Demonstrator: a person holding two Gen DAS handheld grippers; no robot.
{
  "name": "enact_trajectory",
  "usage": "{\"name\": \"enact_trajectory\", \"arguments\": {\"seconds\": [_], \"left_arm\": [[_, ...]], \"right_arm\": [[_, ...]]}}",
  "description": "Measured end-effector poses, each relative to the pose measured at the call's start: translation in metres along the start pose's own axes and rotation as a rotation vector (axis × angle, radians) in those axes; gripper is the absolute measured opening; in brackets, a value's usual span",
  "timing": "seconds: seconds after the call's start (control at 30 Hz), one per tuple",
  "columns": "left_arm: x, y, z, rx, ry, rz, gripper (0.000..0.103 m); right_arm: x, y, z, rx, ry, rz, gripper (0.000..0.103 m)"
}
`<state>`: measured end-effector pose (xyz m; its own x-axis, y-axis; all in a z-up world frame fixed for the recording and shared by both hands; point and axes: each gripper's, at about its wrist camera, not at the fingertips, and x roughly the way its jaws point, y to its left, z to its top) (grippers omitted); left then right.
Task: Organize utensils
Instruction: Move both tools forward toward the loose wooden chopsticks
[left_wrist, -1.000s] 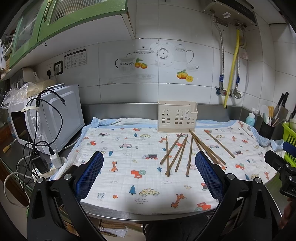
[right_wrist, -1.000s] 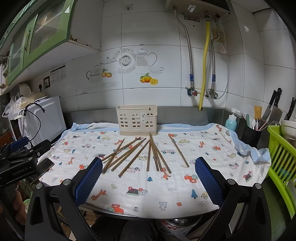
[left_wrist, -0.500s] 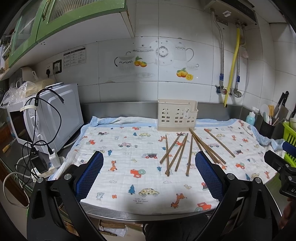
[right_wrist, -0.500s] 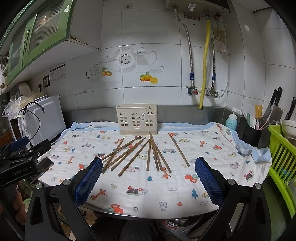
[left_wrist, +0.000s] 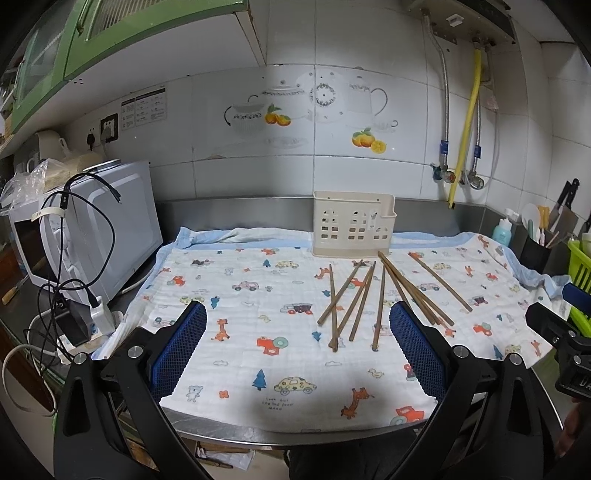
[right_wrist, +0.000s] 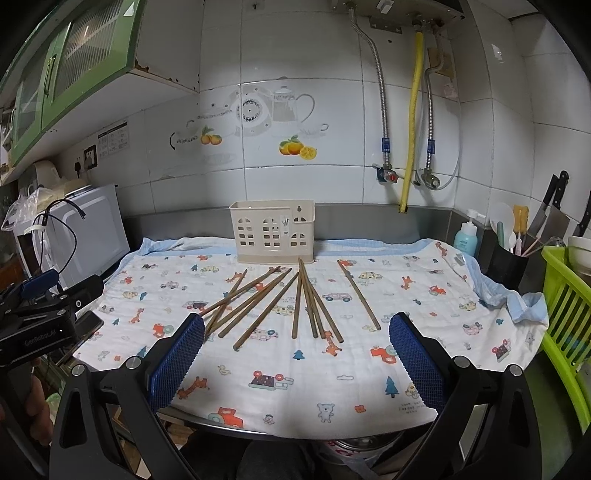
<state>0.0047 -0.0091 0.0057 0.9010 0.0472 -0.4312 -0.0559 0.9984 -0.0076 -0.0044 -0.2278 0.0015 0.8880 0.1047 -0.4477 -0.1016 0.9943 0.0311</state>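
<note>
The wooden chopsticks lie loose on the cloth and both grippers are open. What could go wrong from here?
1. The brown wooden chopsticks cross and overlap, so closing on one may drag or lift its neighbours.
2. The thin printed cotton cloth is wrinkled; fingers could pinch it too.
3. The cream perforated plastic holder looks light and stands free; a poorly aimed chopstick might tip it.
</note>
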Motion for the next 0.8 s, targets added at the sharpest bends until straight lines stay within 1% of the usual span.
{"name": "enact_trajectory", "arguments": {"seconds": [0.1, 0.23, 0.33, 0.43, 0.8], "left_arm": [[0.006, -0.001, 0.001, 0.002, 0.009, -0.002, 0.098], [0.017, -0.002, 0.002, 0.013, 0.018, 0.016, 0.098], [0.026, -0.003, 0.003, 0.008, 0.036, -0.007, 0.098], [0.035, -0.003, 0.003, 0.007, 0.042, -0.002, 0.098], [0.073, -0.003, 0.002, 0.017, 0.092, -0.033, 0.098]], "right_arm": [[0.005, -0.001, 0.0, -0.004, 0.007, -0.002, 0.097], [0.015, -0.005, -0.001, -0.002, 0.023, -0.007, 0.097], [0.023, -0.008, -0.002, -0.004, 0.036, -0.016, 0.097], [0.031, -0.012, -0.002, -0.005, 0.047, -0.012, 0.097], [0.061, -0.019, -0.001, -0.013, 0.069, -0.008, 0.097]]}}
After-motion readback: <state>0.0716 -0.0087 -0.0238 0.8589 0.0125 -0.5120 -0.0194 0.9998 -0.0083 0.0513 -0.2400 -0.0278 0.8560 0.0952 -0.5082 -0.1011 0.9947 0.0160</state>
